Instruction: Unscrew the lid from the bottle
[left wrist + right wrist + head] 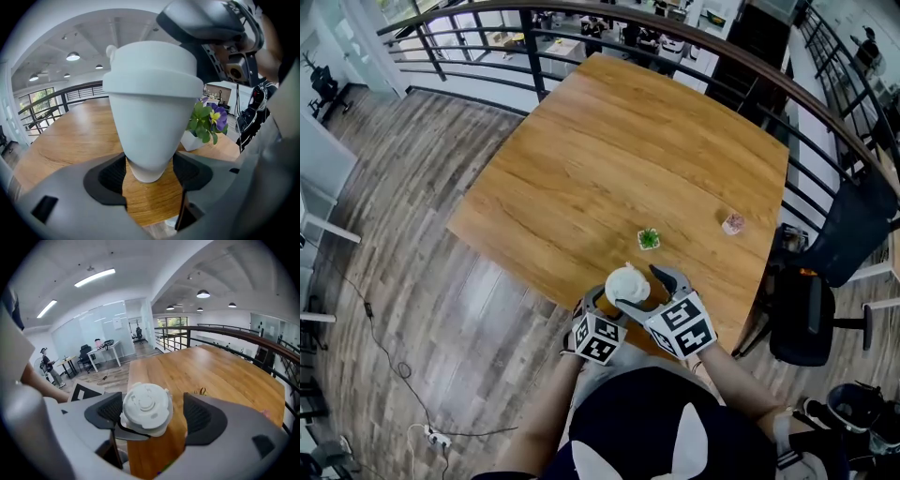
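A white tapered bottle stands near the front edge of the wooden table. In the left gripper view its narrow base sits between the jaws of my left gripper, both pads pressed against it. My left gripper comes in low from the front. My right gripper hovers at the top, its jaws either side of the white lid. In the right gripper view my right gripper stands wide, with a gap showing between the lid and the right pad.
A small potted plant with a purple flower stands just behind the bottle. A small pink object lies further right. A black chair is at the table's right side, and a dark railing runs behind.
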{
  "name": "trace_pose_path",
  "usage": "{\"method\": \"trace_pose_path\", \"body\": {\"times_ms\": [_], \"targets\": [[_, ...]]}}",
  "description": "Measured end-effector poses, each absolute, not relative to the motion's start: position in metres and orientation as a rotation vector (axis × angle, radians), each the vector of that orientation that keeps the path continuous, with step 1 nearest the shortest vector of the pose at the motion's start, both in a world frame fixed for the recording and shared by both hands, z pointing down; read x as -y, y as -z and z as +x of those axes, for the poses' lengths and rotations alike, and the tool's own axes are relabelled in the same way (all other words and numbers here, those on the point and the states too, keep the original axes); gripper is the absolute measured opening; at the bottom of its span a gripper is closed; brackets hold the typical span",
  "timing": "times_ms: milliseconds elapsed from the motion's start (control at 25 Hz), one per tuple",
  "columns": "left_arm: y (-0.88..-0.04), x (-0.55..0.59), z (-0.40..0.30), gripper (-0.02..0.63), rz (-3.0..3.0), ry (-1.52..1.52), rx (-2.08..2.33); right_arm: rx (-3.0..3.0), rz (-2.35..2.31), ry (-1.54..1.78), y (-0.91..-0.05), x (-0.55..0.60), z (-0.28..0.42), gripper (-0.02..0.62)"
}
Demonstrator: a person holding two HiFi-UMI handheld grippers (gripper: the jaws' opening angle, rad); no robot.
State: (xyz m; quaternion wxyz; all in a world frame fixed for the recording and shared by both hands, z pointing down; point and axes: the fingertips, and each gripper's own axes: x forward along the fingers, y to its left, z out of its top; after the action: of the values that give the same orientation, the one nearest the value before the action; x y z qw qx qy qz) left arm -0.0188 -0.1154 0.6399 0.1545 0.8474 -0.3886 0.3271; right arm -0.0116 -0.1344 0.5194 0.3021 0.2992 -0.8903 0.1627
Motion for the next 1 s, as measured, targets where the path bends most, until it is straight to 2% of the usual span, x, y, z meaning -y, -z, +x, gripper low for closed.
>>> {"method": "trace_pose_path", "body": {"times_ms": [320,520,1000], "targets": [[-0.64,0.115,-0.019,0.321,2.423,-0.929,1.11,2.279,0.883,-0.422,-0.532,0.137,-0.023,0.425],[-0.641,0.115,-0.017,0.321,2.422,-0.928,1.101,2.229,0.885,-0.436,-0.544,0.134,-0.026,0.408],[-0.643,0.116,-0.018,0.321,2.425,-0.926,1.078,2.236,0.683,-0.411,-0.543,0.13,-0.031,0.399]]}}
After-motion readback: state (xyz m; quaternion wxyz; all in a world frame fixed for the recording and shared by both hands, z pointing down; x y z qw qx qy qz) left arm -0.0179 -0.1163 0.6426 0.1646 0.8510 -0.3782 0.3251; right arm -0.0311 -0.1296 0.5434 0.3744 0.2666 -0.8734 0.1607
